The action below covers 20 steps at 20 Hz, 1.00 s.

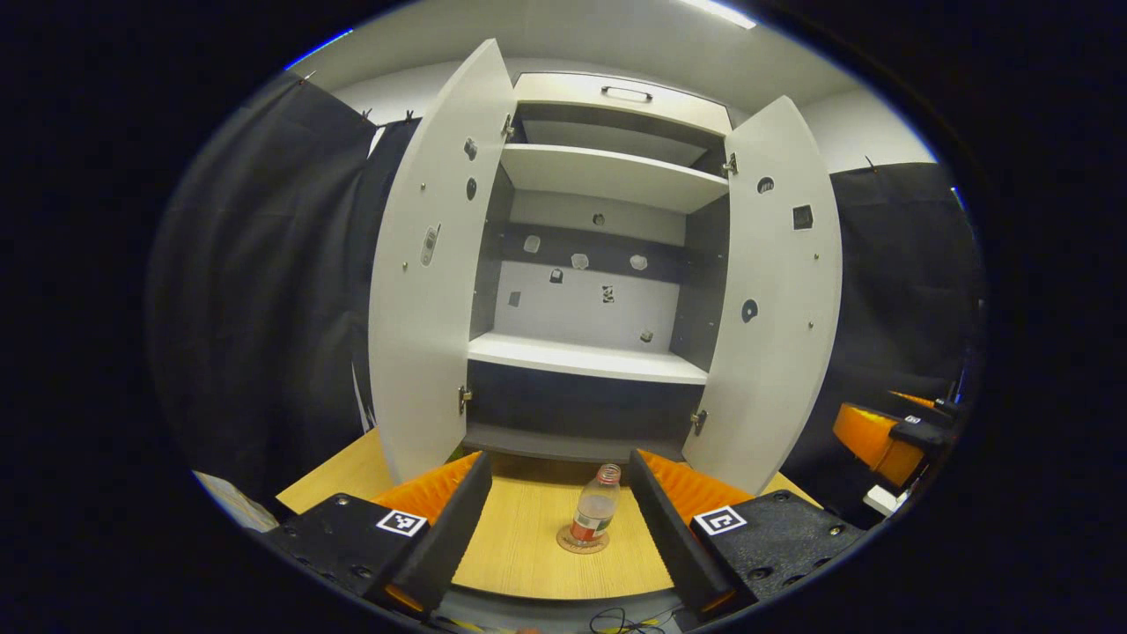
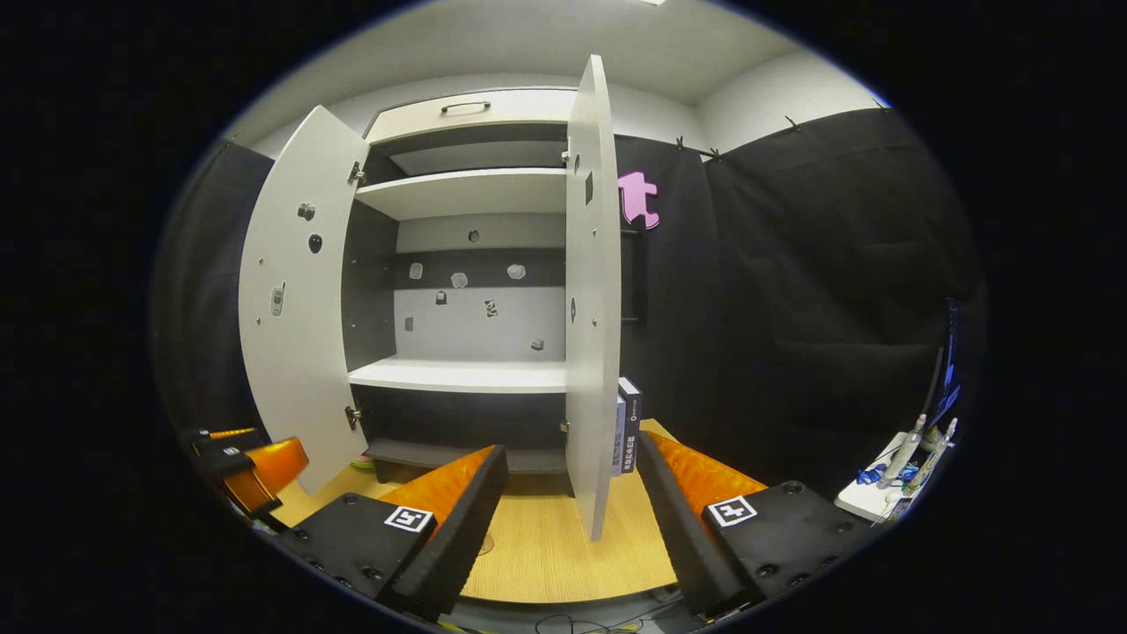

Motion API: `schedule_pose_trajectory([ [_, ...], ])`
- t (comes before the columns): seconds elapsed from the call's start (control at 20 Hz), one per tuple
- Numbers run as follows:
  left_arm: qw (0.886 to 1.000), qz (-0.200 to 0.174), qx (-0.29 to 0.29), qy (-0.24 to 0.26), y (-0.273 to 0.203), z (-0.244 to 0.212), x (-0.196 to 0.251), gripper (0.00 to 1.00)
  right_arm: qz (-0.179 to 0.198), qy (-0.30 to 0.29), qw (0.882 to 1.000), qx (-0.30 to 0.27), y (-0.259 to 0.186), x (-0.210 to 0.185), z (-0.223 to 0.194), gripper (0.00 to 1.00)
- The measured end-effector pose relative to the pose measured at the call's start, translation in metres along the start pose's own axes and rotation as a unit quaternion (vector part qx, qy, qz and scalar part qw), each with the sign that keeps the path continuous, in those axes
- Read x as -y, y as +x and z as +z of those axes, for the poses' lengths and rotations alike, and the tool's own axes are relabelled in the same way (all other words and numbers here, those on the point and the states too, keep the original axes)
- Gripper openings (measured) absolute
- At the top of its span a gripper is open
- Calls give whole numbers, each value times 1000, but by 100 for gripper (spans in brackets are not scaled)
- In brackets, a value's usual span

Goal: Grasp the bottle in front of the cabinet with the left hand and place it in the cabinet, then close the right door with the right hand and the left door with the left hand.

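**Bottle on its coaster before the open cabinet, both grippers empty**

I take the cabinet as my landmark. In the left gripper view its left door and right door both stand swung wide, baring the white shelves inside. The bottle stands upright on a round coaster on the wooden table, just in front of the cabinet's base and a little right of its middle. My left gripper faces the cabinet with its jaws wide apart; the bottle shows in the gap between them, farther off and touching neither finger.

In the right gripper view, my right gripper sits before the cabinet's right side, jaws apart and holding nothing, with the right door seen nearly edge-on straight ahead. A couple of small boxes stand just right of the cabinet, behind that door.
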<state>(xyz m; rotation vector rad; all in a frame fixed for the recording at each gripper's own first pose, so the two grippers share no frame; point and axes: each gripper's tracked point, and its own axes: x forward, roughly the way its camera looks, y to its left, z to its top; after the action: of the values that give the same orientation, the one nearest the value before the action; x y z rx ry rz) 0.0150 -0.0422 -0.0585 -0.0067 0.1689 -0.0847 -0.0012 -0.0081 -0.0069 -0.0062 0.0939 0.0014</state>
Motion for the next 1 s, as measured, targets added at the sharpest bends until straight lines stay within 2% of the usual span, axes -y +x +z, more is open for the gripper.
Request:
schedule_pose_trajectory([
  [0.15, 1000, -12, -19, 8, 13, -21, 11, 93, -2, 7, 1000, 0, 3, 4, 4, 97],
  [0.3, 999, -27, -38, 2, 28, -46, 24, 95, -3, 3, 1000, 0, 5, 9, 7, 97],
  [0.75, 993, -56, -100, 6, 94, -148, 50, 95, -11, -4, 1000, -11, 17, 24, 9, 97],
  [1.0, 988, -54, -146, 12, 129, -211, 53, 95, -21, -6, 1000, -17, 24, 37, 9, 97],
])
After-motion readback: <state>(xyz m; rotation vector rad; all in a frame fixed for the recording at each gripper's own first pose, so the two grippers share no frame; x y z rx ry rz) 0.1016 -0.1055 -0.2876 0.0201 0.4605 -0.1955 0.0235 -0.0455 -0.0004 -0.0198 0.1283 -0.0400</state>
